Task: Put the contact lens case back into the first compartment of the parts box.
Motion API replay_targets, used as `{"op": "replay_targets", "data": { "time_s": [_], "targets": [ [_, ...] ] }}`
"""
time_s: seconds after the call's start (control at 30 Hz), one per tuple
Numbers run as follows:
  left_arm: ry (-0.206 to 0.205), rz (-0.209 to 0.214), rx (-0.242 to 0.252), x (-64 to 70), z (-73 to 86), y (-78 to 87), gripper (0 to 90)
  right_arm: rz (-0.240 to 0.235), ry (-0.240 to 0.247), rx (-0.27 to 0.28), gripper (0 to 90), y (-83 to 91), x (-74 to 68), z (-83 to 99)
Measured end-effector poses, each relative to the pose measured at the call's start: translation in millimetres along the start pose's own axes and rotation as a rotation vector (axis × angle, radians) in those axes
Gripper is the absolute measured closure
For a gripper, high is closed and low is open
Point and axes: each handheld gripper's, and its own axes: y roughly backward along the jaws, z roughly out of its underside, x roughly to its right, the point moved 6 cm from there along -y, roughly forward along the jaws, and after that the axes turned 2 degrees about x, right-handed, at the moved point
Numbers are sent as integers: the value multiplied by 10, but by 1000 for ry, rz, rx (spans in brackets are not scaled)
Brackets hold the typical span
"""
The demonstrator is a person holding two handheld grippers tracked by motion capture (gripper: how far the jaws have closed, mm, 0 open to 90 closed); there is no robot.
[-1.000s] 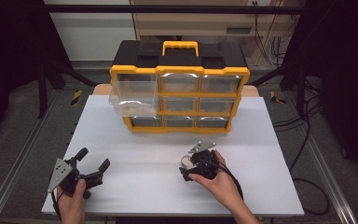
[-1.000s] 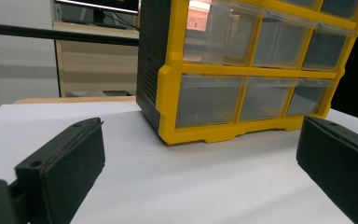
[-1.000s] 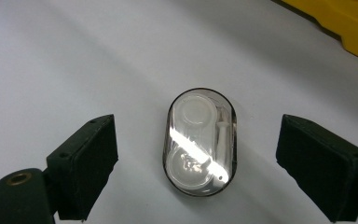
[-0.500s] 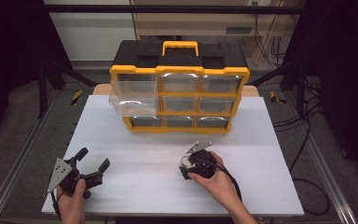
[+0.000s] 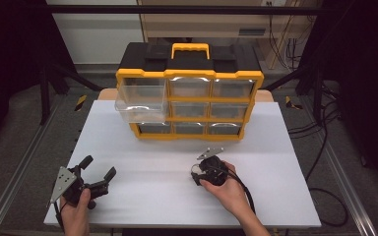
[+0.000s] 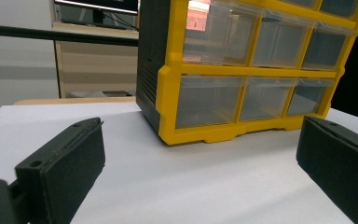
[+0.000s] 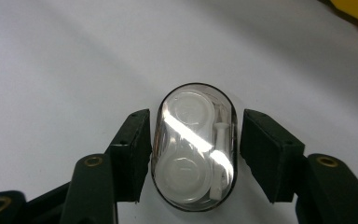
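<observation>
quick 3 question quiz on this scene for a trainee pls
1. True or false: the right gripper has its jaws on either side of a clear oval case.
2. Which drawer of the yellow organiser is pulled out? A top left, B bottom right, C middle.
3. Fill in: the left gripper is ____ and holds nothing.

Key: 1 true, though whether the jaws press the case is unclear. 2 A. 3 open.

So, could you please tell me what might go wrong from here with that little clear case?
The case is smooth and rounded; the right gripper straddles it with a gap on one side, so it may squirt out on closing. The pulled-out drawer overhangs the table and could be knocked.
</observation>
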Motion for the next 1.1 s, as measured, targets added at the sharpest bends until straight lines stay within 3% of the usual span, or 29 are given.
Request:
{"op": "replay_targets", "data": {
  "time_s": [0.47,0.67,0.83,1.1],
  "targets": [
    [-5,1,-6,3,7,-7,8,19,16,-23,485,-44,-19,24],
    [-4,0,-7,0,8,-5,8,12,47,-18,491,-28,-28,15],
    [-2,-2,-6,-5,7,-3,9,16,63,27,491,85,-35,-89],
    [2,-5,-4,-18,3,5,9,44,103,123,491,448,-48,-431]
  ]
}}
